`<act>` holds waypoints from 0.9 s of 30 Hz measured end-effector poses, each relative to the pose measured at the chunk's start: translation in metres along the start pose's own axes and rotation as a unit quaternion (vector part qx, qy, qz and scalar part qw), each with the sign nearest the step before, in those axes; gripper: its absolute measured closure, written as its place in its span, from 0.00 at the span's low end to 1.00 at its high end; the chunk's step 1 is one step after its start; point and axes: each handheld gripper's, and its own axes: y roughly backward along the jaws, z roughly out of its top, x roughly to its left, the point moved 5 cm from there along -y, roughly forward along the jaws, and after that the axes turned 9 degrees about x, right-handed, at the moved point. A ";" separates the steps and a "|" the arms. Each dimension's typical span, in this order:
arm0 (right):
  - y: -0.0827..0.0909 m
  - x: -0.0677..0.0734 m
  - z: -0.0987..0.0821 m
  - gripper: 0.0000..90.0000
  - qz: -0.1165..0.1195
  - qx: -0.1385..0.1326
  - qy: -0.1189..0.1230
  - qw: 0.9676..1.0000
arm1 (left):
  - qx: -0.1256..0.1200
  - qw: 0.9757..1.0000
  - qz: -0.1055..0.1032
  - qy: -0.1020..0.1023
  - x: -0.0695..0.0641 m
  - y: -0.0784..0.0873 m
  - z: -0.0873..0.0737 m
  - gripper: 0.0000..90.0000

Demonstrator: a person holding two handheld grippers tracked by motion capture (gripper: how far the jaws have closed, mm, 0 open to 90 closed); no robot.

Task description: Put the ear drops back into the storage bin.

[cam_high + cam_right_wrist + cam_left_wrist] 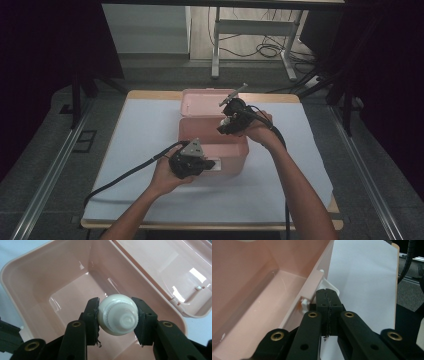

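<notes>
Holding a white bottle (117, 314) without readable label, the right gripper (117, 315) hangs over the pink box (32, 282); the left gripper (327, 298), closed, pinches the white latch (329, 286) on the box's near wall.

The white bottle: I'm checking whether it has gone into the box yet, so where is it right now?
The white bottle is clamped in the right gripper, held above the open pink box, not yet resting on its floor.

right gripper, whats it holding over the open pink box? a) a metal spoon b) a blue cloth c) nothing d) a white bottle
d: in the right gripper view the right gripper has both pads pressed on a white bottle, above the pink box.
</notes>
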 end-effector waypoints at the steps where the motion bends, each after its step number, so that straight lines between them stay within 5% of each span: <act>1: -0.001 0.000 0.001 0.67 0.001 0.000 0.000 1.000 | -0.002 1.000 -0.001 0.002 0.000 0.000 0.000 1.00; 27: -0.038 0.015 0.024 0.67 0.024 0.016 0.015 0.999 | -0.001 1.000 -0.001 0.000 0.000 0.000 0.000 1.00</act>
